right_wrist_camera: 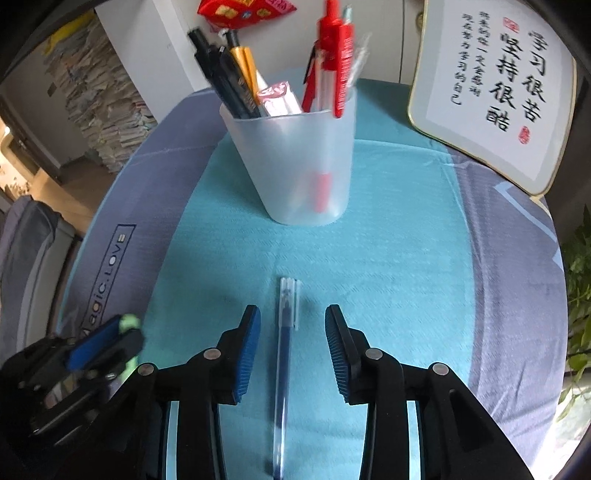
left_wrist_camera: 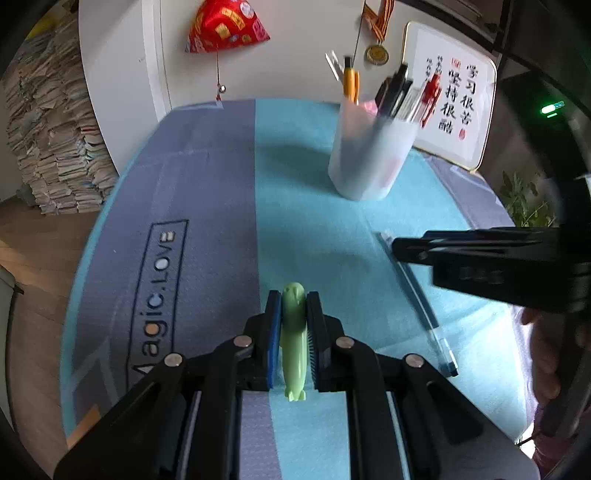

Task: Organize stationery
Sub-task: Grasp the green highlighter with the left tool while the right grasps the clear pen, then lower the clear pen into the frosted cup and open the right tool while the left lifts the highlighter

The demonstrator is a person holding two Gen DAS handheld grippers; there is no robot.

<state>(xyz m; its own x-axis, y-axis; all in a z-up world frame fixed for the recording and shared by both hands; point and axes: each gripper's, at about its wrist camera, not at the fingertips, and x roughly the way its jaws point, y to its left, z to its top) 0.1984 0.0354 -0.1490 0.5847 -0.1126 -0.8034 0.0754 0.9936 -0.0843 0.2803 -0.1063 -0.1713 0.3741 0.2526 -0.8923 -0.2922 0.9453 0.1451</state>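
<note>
My left gripper (left_wrist_camera: 293,295) is shut on a light green, seal-shaped piece of stationery (left_wrist_camera: 293,339) and holds it above the cloth. It also shows in the right wrist view (right_wrist_camera: 127,321) at the lower left. My right gripper (right_wrist_camera: 292,314) is open, its jaws either side of a blue gel pen (right_wrist_camera: 284,354) that lies on the teal cloth. The pen (left_wrist_camera: 417,295) also shows in the left wrist view, under the right gripper's fingers (left_wrist_camera: 480,247). A frosted pen cup (right_wrist_camera: 295,166) with several pens stands farther back; it also shows in the left wrist view (left_wrist_camera: 369,155).
A framed calligraphy board (right_wrist_camera: 491,96) leans at the back right. A red ornament (left_wrist_camera: 225,26) and a medal (left_wrist_camera: 376,53) hang on the white wall. Stacked books (left_wrist_camera: 55,140) stand to the left, off the table. A plant (right_wrist_camera: 580,295) is at the right edge.
</note>
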